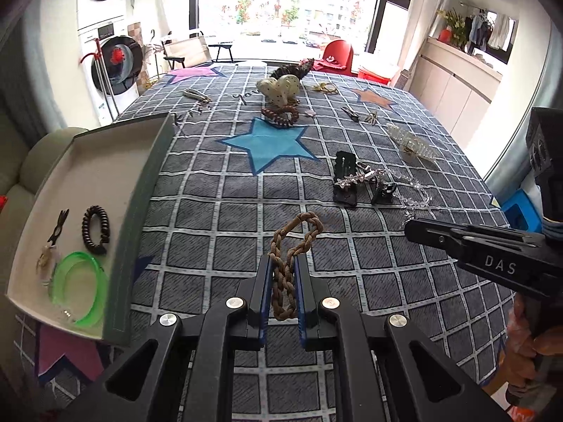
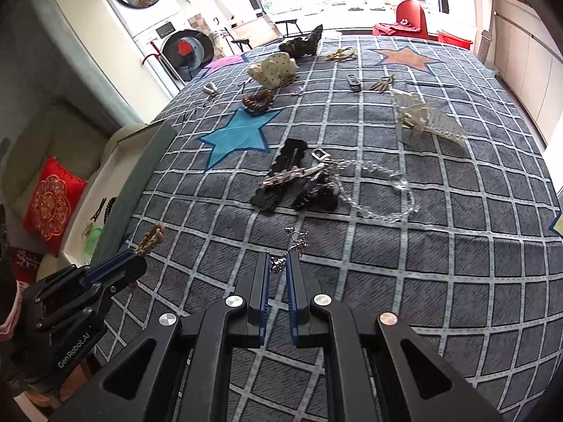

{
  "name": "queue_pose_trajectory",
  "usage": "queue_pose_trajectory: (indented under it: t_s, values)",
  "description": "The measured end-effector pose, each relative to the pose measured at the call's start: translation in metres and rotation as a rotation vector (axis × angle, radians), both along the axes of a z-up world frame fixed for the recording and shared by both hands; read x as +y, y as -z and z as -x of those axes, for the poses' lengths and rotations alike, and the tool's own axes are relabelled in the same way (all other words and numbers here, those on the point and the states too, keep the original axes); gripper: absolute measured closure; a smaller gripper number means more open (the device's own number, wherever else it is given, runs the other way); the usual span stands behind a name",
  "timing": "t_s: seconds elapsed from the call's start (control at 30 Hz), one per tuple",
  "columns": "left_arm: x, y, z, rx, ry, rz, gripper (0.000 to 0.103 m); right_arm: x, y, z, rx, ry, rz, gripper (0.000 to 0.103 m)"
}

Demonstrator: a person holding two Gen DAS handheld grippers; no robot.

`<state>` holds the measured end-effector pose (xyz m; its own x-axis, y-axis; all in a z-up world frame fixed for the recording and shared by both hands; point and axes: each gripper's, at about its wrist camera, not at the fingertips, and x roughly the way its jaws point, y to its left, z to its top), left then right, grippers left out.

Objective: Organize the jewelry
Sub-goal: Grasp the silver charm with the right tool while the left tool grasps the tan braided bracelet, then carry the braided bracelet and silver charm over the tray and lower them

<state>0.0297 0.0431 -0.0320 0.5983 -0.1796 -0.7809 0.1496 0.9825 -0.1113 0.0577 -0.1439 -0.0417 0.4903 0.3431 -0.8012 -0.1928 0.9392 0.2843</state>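
Observation:
My left gripper [image 1: 284, 263] is shut on a brown braided cord bracelet [image 1: 292, 246], held above the checked cloth; it also shows in the right wrist view [image 2: 151, 237]. My right gripper [image 2: 278, 263] is shut on a small silver chain piece [image 2: 293, 246] just above the cloth. The green-rimmed white tray [image 1: 140, 211] at the left holds a green bangle [image 1: 79, 288], a dark spiral hair tie [image 1: 95, 225] and a small black clip [image 1: 59, 225]. A pile of black clips with a crystal chain [image 2: 309, 179] lies ahead.
Further back lie a clear hair claw [image 2: 425, 119], a brown spiral tie [image 2: 258, 100], a cream dotted bow [image 2: 271, 68], small clips [image 2: 353, 82] and a gold piece [image 2: 339, 54]. A sofa with a red cushion [image 2: 52, 204] is left of the table.

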Motion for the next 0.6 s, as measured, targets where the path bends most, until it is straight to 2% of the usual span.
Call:
queue_pose_trajectory:
  t_s: [0.27,0.6]
  values:
    - [0.033,-0.015,0.011,-0.048,-0.047,0.021,0.089,0.043,-0.014,-0.002,-0.018,-0.072,0.016,0.093]
    - [0.097,-0.032,0.013,-0.093,-0.163,0.008,0.089,0.113,-0.039,-0.018,-0.049,-0.197,0.014,0.093]
